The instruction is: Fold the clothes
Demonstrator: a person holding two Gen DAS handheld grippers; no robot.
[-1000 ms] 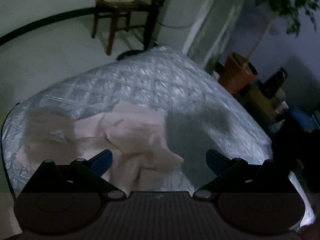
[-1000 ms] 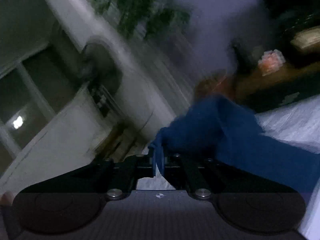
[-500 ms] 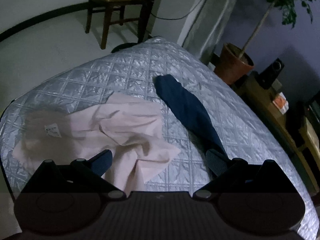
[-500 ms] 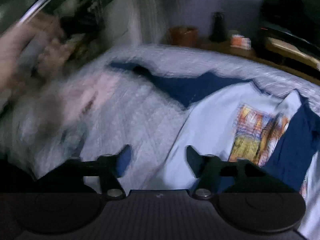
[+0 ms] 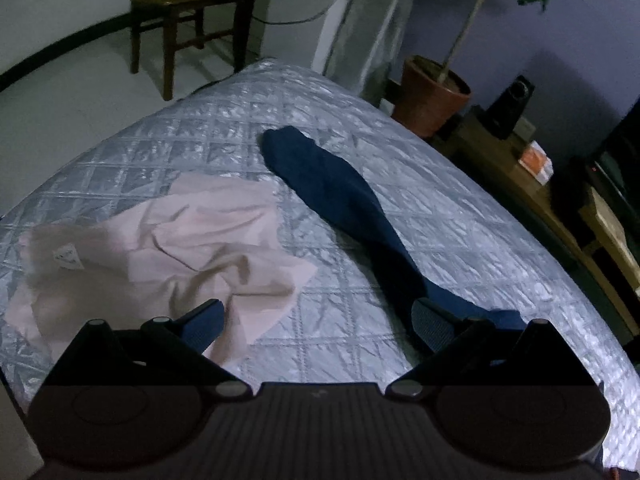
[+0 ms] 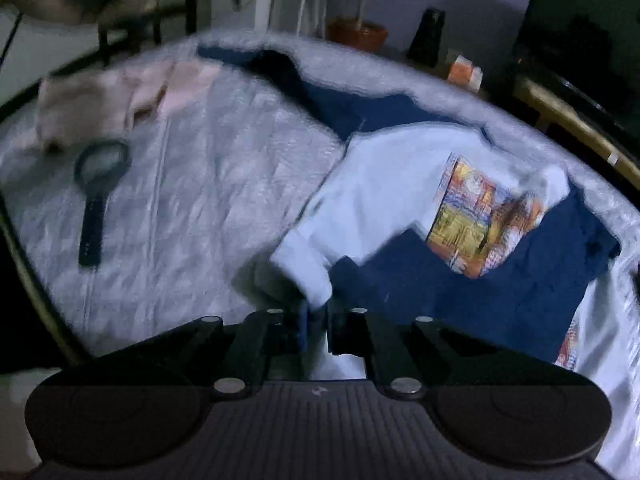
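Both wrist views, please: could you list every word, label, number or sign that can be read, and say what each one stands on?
No text in either view can be read.
White tag on the pink garment: dark print, too small to read.
Colourful print on the white and navy shirt: blurred, no letters can be made out.
Orange box on the wooden shelf: any print is too small to tell.

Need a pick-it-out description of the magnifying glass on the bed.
Start at the quilted silver bedspread. In the right wrist view, the magnifying glass lies flat just below the crumpled pink garment. It is the only hard item there: dark round rim, straight handle.
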